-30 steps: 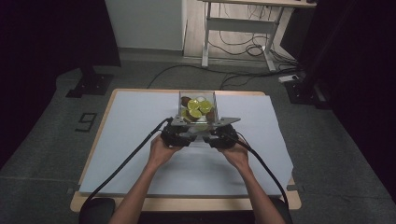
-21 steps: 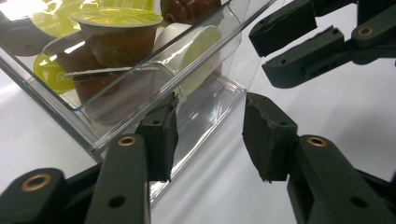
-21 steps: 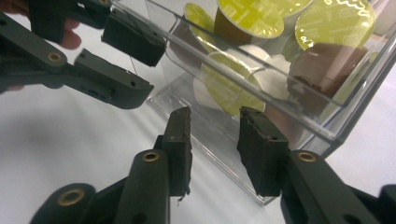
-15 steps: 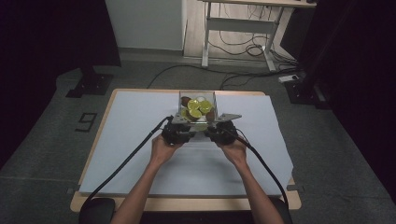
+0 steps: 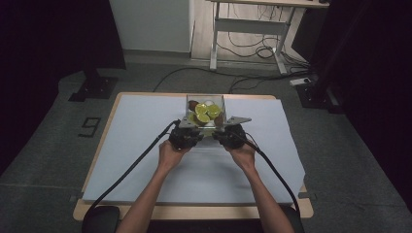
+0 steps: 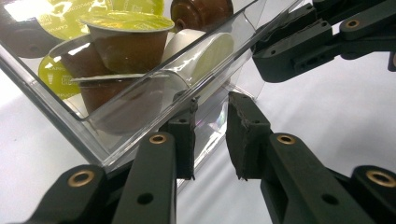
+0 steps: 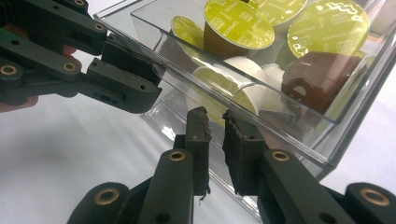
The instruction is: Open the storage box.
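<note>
High view: a clear box (image 5: pixel 205 112) of coffee capsules (image 5: pixel 203 117) stands on the white table cover (image 5: pixel 145 145), toward its far edge. The left gripper (image 5: pixel 188 134) and right gripper (image 5: pixel 228 134) meet its near wall. Left gripper view: jaws have just been closing, clamped on the box's near wall (image 6: pixel 205 116). Right gripper view: jaws have likewise been closing and pinch that same wall (image 7: pixel 217 123).

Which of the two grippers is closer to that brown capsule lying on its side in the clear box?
Right. The right gripper pinches the clear box wall just below the brown capsule; the left gripper grips the same wall farther along.
</note>
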`<state>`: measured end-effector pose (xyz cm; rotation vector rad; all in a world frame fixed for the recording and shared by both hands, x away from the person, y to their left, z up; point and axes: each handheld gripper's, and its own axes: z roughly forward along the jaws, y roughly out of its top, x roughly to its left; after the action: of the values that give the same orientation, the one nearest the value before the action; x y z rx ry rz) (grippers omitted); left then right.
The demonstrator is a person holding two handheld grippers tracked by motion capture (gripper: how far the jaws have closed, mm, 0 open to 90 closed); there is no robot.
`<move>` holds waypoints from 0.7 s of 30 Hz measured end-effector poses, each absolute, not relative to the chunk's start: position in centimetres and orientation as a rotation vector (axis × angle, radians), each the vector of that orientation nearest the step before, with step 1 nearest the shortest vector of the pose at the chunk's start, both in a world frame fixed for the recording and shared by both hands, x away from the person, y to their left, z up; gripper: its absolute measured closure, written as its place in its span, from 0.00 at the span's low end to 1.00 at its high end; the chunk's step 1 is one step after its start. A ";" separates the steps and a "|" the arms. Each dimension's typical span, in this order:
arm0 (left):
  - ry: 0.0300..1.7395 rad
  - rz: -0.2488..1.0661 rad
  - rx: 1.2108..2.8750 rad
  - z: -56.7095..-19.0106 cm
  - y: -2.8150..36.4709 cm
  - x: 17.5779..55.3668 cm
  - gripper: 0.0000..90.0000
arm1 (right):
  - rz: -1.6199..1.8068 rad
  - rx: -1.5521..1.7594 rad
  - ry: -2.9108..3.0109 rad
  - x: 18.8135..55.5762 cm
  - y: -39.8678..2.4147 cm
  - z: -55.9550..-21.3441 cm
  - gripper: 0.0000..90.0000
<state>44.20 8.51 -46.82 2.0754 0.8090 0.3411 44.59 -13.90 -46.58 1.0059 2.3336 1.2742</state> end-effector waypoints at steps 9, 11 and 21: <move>0.810 0.368 2.065 -46.9 8.4 44.0 0.84 | 1.297 0.992 2.348 44.8 -14.1 -46.6 0.89; 0.804 0.367 2.068 -46.9 8.5 43.9 0.85 | 1.311 0.991 2.350 44.7 -14.2 -46.6 0.89; 0.791 0.353 2.072 -46.8 8.7 43.0 0.86 | 1.284 0.950 2.360 43.9 -13.9 -46.5 0.88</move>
<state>42.99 8.71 -46.84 2.0721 0.7907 0.3535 43.91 -13.92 -46.51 0.9502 2.3601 1.2839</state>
